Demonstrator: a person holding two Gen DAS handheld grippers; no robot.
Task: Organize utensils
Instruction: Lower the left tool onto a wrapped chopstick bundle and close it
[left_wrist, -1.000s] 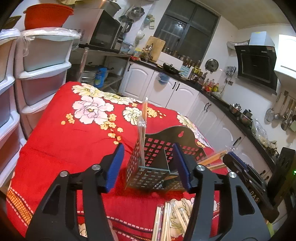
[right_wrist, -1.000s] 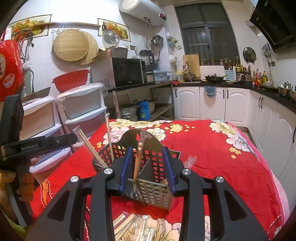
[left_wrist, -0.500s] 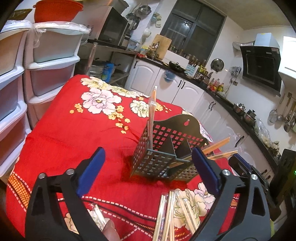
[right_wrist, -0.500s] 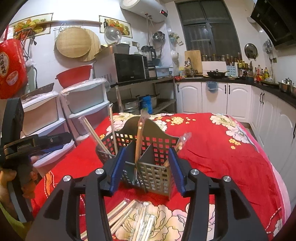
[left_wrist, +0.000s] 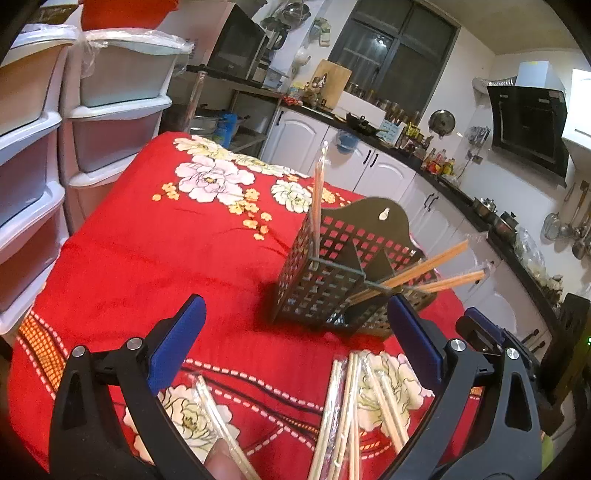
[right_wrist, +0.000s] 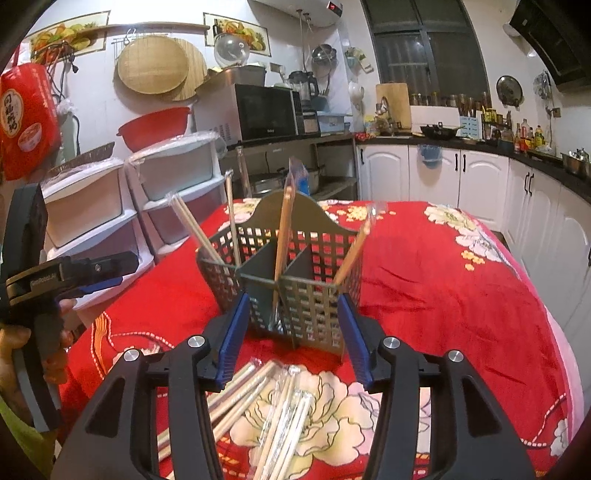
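Left tongs (left_wrist: 293, 338) have just been opening and are spread wide with nothing gripped, tilted downward. Right tongs (right_wrist: 291, 338) have opened partway too, pads clamping nothing.

A dark perforated metal utensil holder (right_wrist: 291, 273) with a scalloped back panel and inner dividers forming compartments stands upright on the red floral cloth. Several pairs of wooden chopsticks in clear plastic sleeves (right_wrist: 284, 236) stand in its compartments, one pair nearly upright at a corner (left_wrist: 317, 206) and others leaning outward over the rim (left_wrist: 424, 269). More sleeved wooden chopsticks (right_wrist: 280, 402) lie loose in a fanned heap on the cloth just in front of the holder, with one further pair (left_wrist: 218, 421) lying apart to the left.
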